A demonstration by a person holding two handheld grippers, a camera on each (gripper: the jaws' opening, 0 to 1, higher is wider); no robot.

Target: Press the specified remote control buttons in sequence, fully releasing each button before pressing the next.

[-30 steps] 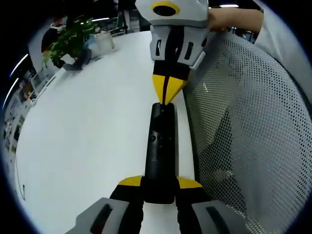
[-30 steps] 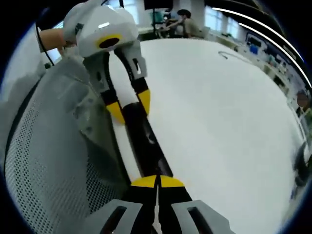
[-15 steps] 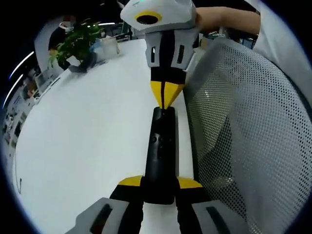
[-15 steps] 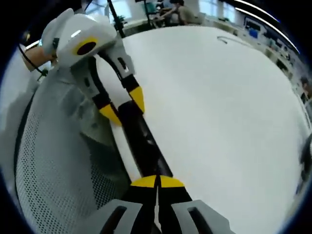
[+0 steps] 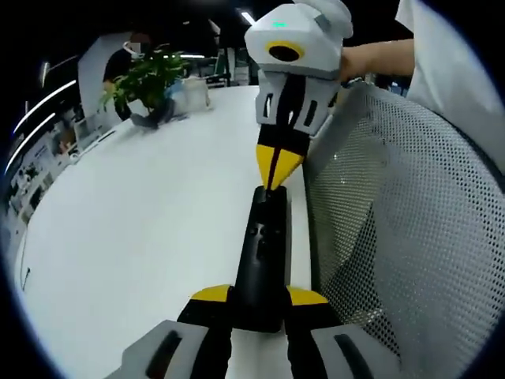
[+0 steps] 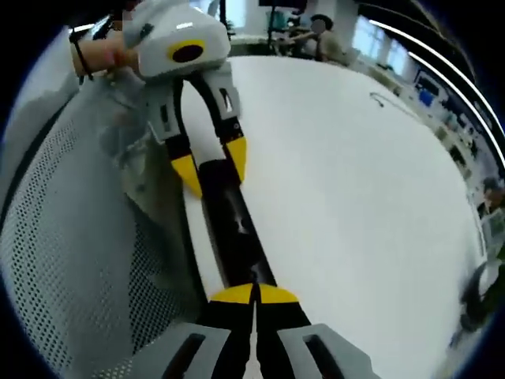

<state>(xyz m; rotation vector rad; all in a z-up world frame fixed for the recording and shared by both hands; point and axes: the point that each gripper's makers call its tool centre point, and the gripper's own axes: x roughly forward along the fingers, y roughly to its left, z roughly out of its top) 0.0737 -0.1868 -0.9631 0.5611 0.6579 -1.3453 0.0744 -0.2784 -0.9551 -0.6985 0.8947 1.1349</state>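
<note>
In the left gripper view, a long, slim black remote control [image 5: 263, 257] with a smooth matte face and small round buttons is lying along the edge of a glossy white table [image 5: 142, 229]. The left gripper [image 5: 258, 304] is pinching its near end between yellow-tipped jaws. At the far end, the right gripper [image 5: 276, 170] is coming down with its yellow tips pressed together into a point, touching the remote's top end. A perforated grey mesh chair back [image 5: 394, 237] is crowding the table edge just beside the remote, and a leafy potted plant [image 5: 150, 83] is standing well apart at the table's far side.

In the right gripper view, the right gripper [image 6: 254, 296] is showing its jaws closed tight over the near end of the remote control [image 6: 233, 233]. The left gripper [image 6: 211, 166] is straddling the far end, its jaws clamping the remote's sides. The mesh chair back [image 6: 79, 237] is sitting beside the white table [image 6: 355, 197].
</note>
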